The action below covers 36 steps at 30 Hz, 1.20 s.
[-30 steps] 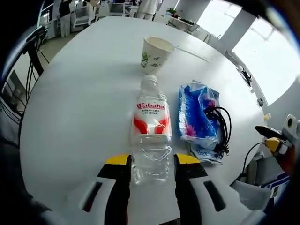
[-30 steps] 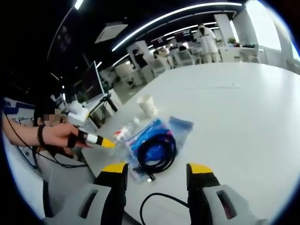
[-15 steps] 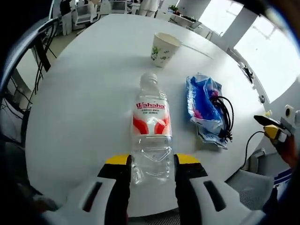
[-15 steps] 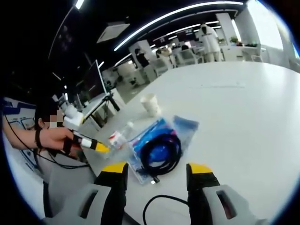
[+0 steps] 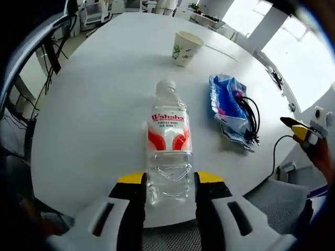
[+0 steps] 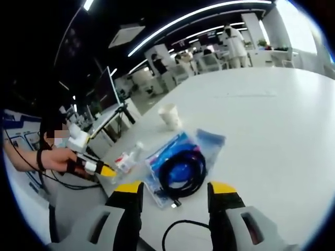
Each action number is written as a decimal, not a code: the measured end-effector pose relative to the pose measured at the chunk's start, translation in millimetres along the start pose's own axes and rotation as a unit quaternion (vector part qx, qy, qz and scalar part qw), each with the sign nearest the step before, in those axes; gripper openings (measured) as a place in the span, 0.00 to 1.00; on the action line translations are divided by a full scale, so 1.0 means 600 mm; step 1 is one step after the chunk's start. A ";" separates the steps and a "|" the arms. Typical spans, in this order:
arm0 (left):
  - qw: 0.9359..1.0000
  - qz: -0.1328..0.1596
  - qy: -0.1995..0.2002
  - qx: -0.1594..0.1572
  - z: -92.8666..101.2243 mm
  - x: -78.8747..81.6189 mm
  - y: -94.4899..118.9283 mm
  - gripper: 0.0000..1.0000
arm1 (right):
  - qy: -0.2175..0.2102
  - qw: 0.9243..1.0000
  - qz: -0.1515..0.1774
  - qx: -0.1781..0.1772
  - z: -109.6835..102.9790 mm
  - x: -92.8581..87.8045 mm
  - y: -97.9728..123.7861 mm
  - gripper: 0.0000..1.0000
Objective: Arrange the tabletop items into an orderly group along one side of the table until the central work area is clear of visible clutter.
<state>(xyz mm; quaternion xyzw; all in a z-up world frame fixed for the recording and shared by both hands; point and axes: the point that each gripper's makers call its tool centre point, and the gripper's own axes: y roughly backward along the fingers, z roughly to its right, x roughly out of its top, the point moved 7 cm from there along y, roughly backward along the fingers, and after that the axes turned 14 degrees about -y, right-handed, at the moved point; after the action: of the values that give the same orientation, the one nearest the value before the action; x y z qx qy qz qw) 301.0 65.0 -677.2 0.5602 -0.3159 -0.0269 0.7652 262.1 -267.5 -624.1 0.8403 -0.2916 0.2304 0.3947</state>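
Observation:
A clear water bottle [image 5: 168, 151] with a red and white label lies lengthwise between the jaws of my left gripper [image 5: 169, 180], which is shut on it and holds it above the near edge of the white round table [image 5: 89, 110]. A paper cup [image 5: 186, 48] stands upright farther in. A blue plastic packet [image 5: 226, 102] with a black cable [image 5: 252, 128] on it lies to the right. My right gripper [image 6: 175, 189] hangs open above the table edge, just short of the packet [image 6: 201, 144] and the cable coil [image 6: 180, 170]. The bottle [image 6: 127, 160] and cup [image 6: 170, 116] lie to its left.
A person's hand [image 6: 55, 159] holds the left gripper [image 6: 102, 170] at the left of the right gripper view. The right gripper's yellow tip [image 5: 297, 129] enters the left gripper view. A loose cable end [image 6: 178, 230] lies near the edge. Chairs and people stand beyond the table.
The left gripper has drawn back from the table with the bottle still in it. In the right gripper view the bottle has moved left, away from the blue packet. The right gripper has hardly moved.

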 end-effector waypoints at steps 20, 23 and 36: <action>0.999 -0.036 -0.012 -0.004 -0.003 0.007 -0.003 0.36 | 0.006 1.000 -0.008 0.005 -0.006 -0.004 -0.004 0.50; 0.999 -0.035 -0.004 -0.009 -0.001 0.015 -0.003 0.37 | 0.004 1.000 -0.007 0.004 -0.005 -0.005 -0.004 0.50; 0.999 -0.046 -0.008 -0.015 -0.006 0.052 -0.024 0.43 | 0.001 1.000 -0.005 0.001 0.002 -0.004 0.004 0.50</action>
<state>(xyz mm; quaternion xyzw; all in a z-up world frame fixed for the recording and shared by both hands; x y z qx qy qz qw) 332.0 50.4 -676.1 0.5626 -0.2960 -0.0712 0.7687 259.0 -269.1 -625.2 0.8419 -0.2872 0.2294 0.3951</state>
